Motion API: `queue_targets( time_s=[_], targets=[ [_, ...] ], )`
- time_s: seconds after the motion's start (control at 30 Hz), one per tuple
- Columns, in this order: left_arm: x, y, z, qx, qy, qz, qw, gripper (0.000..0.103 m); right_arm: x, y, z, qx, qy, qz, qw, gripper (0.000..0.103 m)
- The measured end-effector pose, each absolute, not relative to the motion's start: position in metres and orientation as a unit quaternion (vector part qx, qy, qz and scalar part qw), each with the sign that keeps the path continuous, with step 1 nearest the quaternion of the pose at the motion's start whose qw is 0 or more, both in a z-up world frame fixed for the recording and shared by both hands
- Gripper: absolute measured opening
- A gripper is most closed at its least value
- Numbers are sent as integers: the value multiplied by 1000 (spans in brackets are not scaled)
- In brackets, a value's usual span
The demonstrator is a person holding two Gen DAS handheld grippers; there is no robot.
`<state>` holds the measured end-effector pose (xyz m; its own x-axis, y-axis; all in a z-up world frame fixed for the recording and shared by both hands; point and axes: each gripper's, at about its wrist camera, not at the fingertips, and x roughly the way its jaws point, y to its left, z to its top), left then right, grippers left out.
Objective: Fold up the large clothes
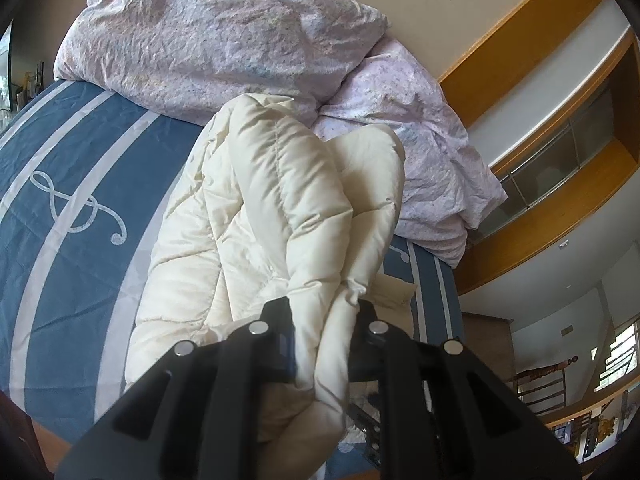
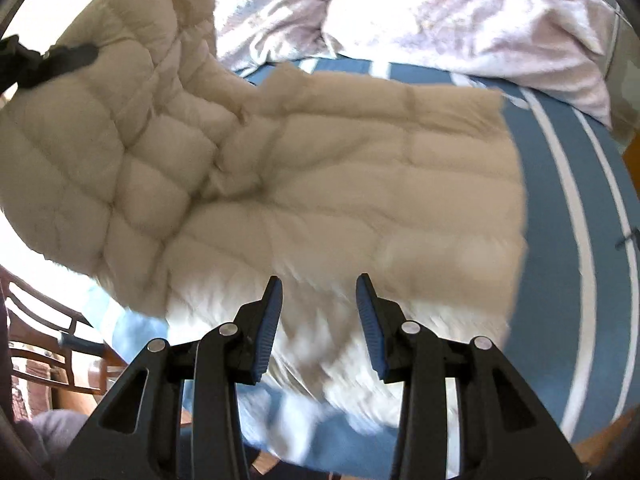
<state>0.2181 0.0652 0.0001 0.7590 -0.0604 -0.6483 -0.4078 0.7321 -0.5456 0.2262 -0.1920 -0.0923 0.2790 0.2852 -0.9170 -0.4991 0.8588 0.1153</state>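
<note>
The cream quilted puffer coat (image 2: 320, 168) lies lengthwise across the blue white-striped bedsheet (image 2: 560, 200). The left gripper (image 1: 324, 308) clamps a lifted fold of the coat. The right gripper (image 2: 319, 284) hovers over it, jaws apart and empty.

A cream quilted puffer coat (image 2: 320, 184) is lying spread across the blue striped bed (image 2: 560, 208), one puffy edge (image 1: 320, 240) bunching upward and lifting off the cover on its left side.
</note>
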Motion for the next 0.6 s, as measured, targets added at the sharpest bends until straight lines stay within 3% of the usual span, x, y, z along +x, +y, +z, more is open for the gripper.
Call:
queue_targets(
  time_s=[0.6],
  targets=[
    [299, -39, -18, -299, 402, 45, 864, 16, 218, -237, -110, -73, 556, 217, 799, 40]
  ],
)
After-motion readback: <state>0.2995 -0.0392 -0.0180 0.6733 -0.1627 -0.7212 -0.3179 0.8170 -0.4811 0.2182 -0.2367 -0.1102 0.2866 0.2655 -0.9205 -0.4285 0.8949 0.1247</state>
